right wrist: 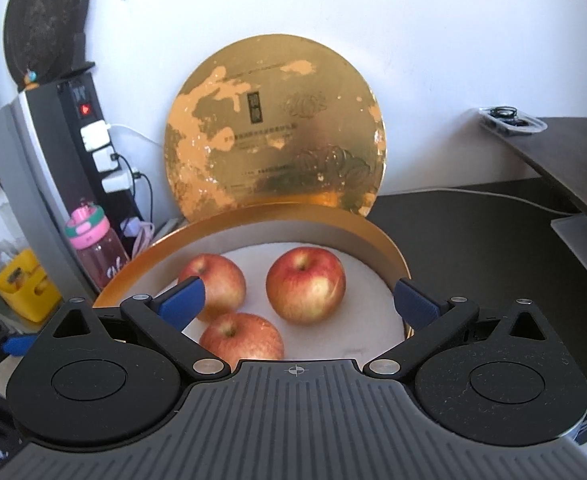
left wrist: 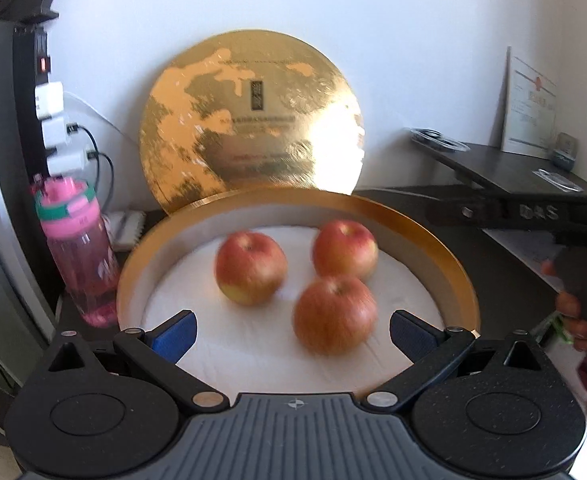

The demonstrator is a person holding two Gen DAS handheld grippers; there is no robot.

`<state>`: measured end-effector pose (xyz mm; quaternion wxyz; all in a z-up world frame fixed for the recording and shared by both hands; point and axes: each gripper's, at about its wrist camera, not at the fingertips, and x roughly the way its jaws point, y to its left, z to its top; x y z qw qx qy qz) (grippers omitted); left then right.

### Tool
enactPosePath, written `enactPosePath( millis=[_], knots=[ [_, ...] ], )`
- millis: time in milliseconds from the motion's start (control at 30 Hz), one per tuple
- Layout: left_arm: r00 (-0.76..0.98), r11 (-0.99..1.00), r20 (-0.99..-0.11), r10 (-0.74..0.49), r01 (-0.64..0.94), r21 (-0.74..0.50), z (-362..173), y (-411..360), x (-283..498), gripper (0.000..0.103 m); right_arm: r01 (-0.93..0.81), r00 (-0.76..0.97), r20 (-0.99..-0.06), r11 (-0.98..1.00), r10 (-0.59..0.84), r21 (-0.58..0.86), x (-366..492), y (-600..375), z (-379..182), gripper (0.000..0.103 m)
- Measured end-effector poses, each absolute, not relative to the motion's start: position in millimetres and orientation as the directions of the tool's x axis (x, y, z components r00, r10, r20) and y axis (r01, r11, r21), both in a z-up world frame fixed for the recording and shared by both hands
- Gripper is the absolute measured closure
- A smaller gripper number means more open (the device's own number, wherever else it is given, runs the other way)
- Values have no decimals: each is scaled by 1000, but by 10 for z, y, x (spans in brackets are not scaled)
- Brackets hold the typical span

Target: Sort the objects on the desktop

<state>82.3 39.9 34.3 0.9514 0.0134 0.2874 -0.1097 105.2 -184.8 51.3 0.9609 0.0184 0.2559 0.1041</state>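
Three red apples lie in a round gold box (left wrist: 459, 276) with a white lining. In the left wrist view one apple (left wrist: 335, 314) is nearest, between the open fingers of my left gripper (left wrist: 293, 336), with another apple (left wrist: 250, 267) at the left and a third (left wrist: 345, 250) behind. My right gripper (right wrist: 299, 306) is open over the same gold box (right wrist: 389, 248); a large apple (right wrist: 305, 286) sits just ahead between its fingers, a second apple (right wrist: 223, 282) is behind the left pad and a third apple (right wrist: 241, 340) is below. Neither gripper holds anything.
The box's gold lid (left wrist: 253, 120) leans on the white wall behind. A pink water bottle (left wrist: 79, 252) stands left of the box, by a power strip (left wrist: 49, 120) with chargers. The other gripper's body (left wrist: 533, 216) and a hand (left wrist: 573, 308) are at right. A yellow container (right wrist: 25, 290) sits far left.
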Motion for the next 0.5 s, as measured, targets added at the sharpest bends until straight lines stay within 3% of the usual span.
enactPosePath(
  millis=[133, 300, 500],
  knots=[
    [823, 987, -549, -146, 160, -23, 420, 451, 1053, 1, -202, 845, -485, 974, 226, 100, 1188, -1934, 551, 0],
    [819, 993, -563, -110, 68, -95, 270, 746, 1195, 1, -175, 840, -500, 978, 210, 117, 1368, -2052, 474, 0],
    [767, 989, -638, -71, -30, -147, -15, 958, 1295, 1, -60, 795, -597, 993, 106, 97, 1588, -2196, 97, 0]
  ],
)
